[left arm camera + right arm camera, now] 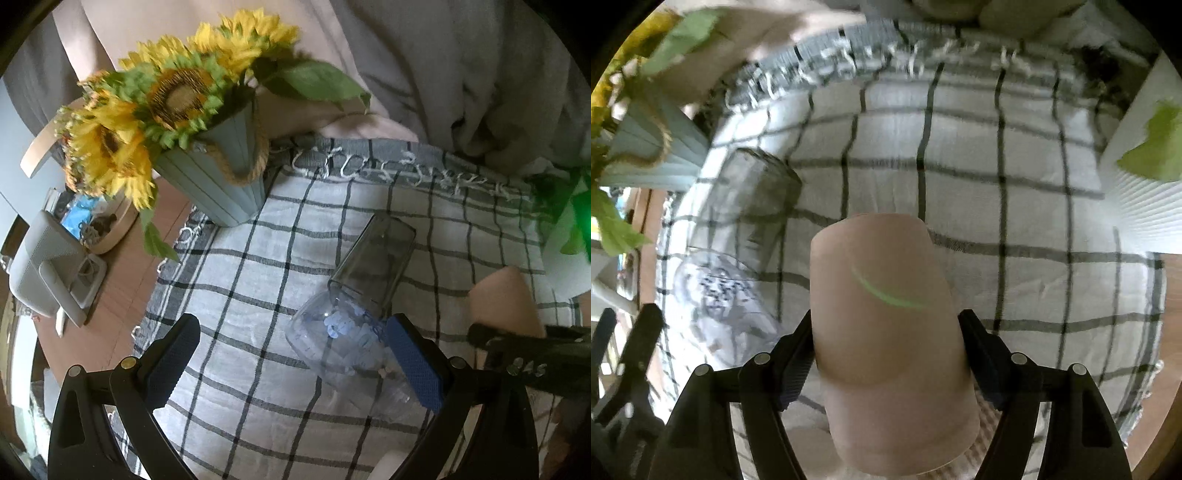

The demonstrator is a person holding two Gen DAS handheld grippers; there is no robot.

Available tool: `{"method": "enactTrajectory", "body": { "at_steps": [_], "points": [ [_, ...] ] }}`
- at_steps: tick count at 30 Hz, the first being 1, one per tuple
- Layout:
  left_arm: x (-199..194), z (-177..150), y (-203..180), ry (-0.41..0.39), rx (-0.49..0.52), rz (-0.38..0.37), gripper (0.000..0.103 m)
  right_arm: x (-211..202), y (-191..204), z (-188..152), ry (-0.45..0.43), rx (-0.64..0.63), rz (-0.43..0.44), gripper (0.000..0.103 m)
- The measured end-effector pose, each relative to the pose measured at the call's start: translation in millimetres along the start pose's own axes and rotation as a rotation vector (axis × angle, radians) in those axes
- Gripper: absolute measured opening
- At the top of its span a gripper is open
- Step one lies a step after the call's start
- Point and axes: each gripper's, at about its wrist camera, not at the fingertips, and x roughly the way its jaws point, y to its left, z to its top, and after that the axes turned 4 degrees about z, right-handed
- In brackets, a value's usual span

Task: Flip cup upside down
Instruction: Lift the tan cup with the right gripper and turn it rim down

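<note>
My right gripper is shut on a pinkish-beige cup and holds it above the checked cloth. The cup's closed base points away from the camera and its wider rim end is toward me. The cup's far end also shows at the right of the left wrist view, beside the right gripper's black frame. My left gripper is open and empty over the cloth, with its right finger next to a clear bottle.
A clear plastic bottle with a dark cap lies on its side on the cloth; it also shows in the right wrist view. A pale blue pot of sunflowers stands at the cloth's far left. A white ribbed box stands on the right.
</note>
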Motion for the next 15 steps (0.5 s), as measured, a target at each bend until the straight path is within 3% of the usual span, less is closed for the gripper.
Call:
{"method": "enactTrajectory", "body": {
  "at_steps": [7, 11, 15],
  "points": [
    [-24, -17, 32, -0.022, 0.034, -0.117, 0.103, -77, 25, -34, -0.204, -0.021, -0.033, 0.074],
    [-22, -31, 60, 0.037, 0.032, -0.211, 0.103, -105, 46, -67, -0.291, -0.014, 0.007, 0.074],
    [-22, -47, 96, 0.044, 0.021, -0.192, 0.103, -99, 71, -96, -0.298, 0.0, 0.074, 0.074]
  ]
}}
